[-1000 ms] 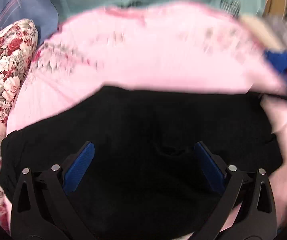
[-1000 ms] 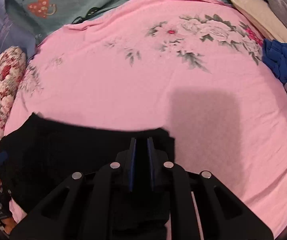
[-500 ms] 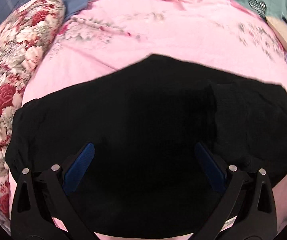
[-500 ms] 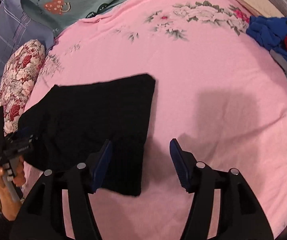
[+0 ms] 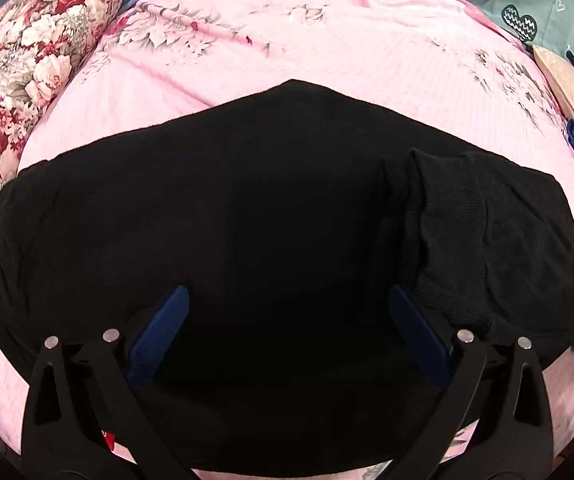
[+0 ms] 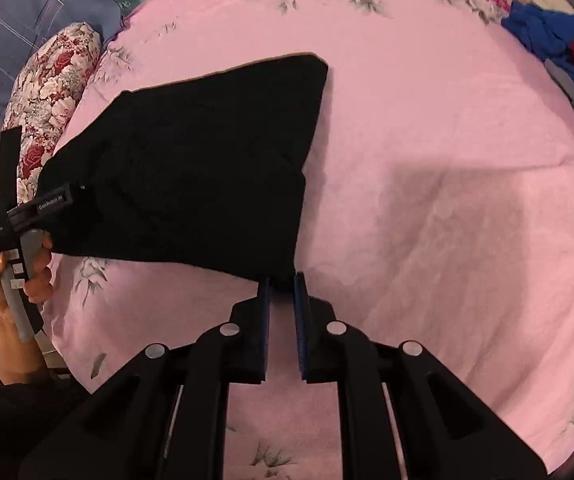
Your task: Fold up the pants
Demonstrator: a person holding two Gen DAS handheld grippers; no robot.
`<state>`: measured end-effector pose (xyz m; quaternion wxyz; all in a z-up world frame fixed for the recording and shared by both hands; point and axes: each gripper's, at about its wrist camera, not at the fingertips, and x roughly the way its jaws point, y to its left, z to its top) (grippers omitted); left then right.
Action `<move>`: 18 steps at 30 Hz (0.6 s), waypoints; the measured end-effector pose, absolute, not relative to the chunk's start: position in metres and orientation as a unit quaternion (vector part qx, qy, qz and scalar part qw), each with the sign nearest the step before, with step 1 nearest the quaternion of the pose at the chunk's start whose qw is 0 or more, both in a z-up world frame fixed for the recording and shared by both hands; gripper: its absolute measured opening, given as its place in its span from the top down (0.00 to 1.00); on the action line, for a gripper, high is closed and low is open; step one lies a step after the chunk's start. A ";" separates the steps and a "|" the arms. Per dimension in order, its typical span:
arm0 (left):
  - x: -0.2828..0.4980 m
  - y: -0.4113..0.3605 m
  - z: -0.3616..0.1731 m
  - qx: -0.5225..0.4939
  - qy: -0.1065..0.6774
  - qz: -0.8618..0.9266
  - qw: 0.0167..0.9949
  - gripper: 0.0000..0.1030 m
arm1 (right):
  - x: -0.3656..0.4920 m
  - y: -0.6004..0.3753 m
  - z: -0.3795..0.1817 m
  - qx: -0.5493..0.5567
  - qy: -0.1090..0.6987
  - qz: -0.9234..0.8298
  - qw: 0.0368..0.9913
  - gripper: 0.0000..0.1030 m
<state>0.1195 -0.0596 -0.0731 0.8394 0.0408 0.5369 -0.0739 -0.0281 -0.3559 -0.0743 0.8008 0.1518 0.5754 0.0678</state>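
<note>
The bed [image 6: 427, 208] lies open to the right of the black pants [image 6: 207, 168]: a wide stretch of bare pink sheet where a gripper could pass freely. Bare sheet also runs beyond the pants toward the head of the bed. On the left edge a floral pillow [image 5: 27, 60] hems the sheet in, close beside the pants. Along the right edge a heap of blue and red clothes [image 6: 551, 40] blocks that side. The left gripper [image 6: 27, 216] and its hand [image 6: 15, 280] occupy the pants' left end.
</note>
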 end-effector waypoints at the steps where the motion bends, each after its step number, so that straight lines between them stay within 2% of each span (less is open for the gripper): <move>1: 0.119 -0.059 -0.072 0.042 0.535 -0.075 0.840 0.02 | -0.027 -0.356 -0.072 0.151 0.582 0.069 0.796 0.88; 3: 0.118 -0.058 -0.070 0.040 0.533 -0.077 0.841 0.02 | -0.023 -0.356 -0.058 0.144 0.568 0.081 0.806 0.86; 4: 0.117 -0.057 -0.069 0.038 0.533 -0.079 0.842 0.02 | -0.020 -0.359 -0.050 0.144 0.551 0.079 0.818 0.64; 5: 0.117 -0.057 -0.068 0.038 0.532 -0.079 0.842 0.02 | -0.016 -0.364 -0.043 0.145 0.533 0.068 0.831 0.50; 6: 0.117 -0.056 -0.068 0.038 0.533 -0.079 0.842 0.02 | -0.012 -0.369 -0.038 0.145 0.515 0.050 0.844 0.41; 10: 0.114 -0.055 -0.068 0.036 0.533 -0.080 0.841 0.02 | 0.031 -0.390 -0.043 0.191 0.486 0.019 0.853 0.41; 14: 0.114 -0.054 -0.070 0.034 0.536 -0.081 0.840 0.02 | 0.079 -0.399 -0.064 0.227 0.507 0.019 0.832 0.41; 15: 0.114 -0.054 -0.071 0.032 0.538 -0.081 0.838 0.02 | 0.090 -0.400 -0.072 0.235 0.522 0.022 0.820 0.45; 18: 0.117 -0.053 -0.075 0.028 0.542 -0.082 0.836 0.02 | 0.112 -0.395 -0.080 0.242 0.528 0.035 0.813 0.92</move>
